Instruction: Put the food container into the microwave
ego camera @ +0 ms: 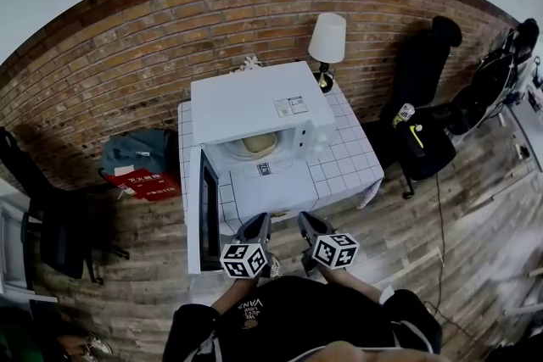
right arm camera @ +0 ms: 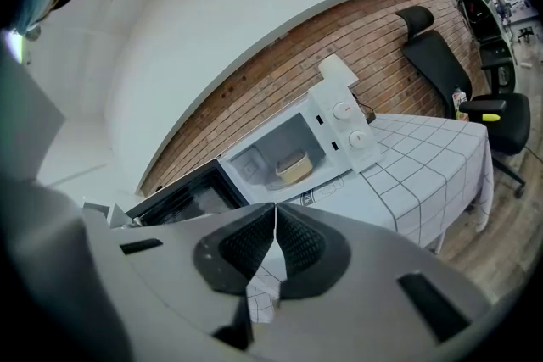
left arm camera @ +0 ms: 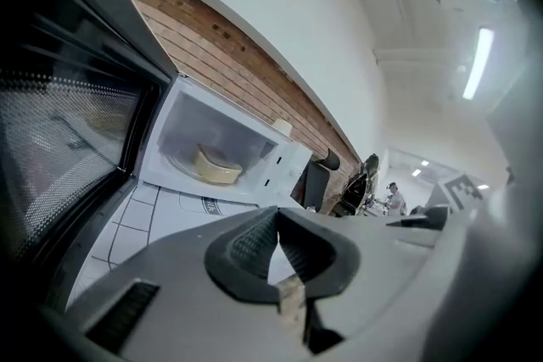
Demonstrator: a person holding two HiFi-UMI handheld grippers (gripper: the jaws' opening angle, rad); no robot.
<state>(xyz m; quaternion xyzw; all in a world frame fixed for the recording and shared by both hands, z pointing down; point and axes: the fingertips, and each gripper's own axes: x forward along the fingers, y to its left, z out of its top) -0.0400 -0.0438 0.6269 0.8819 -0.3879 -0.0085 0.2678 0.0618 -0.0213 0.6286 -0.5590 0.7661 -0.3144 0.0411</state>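
Pale yellow, round lidded food container [ego camera: 259, 143] sits inside the cavity of the white box-shaped microwave [ego camera: 254, 102], centred on the floor of the oven w/ clear room on all sides. The dark-windowed microwave door [ego camera: 208, 212] stands swung wide to the left.

Left gripper [ego camera: 257, 221] and right gripper [ego camera: 309, 221] hang side by side at the front edge of the white grid-cloth table [ego camera: 348, 158], close to the person's body. Both sets of jaws are pressed together, nothing between them.

Judged from this, the placing step looks done; all that could remain is shutting the door, which the task doesn't ask for. That would need the left gripper to get round the door's outer face and push it to.

Door edge juts past the table front, just beside the left gripper, so it's tight on that side. Open wood floor to the right; white-shaded lamp [ego camera: 327, 38] and black office chair [ego camera: 424, 131] are well apart.
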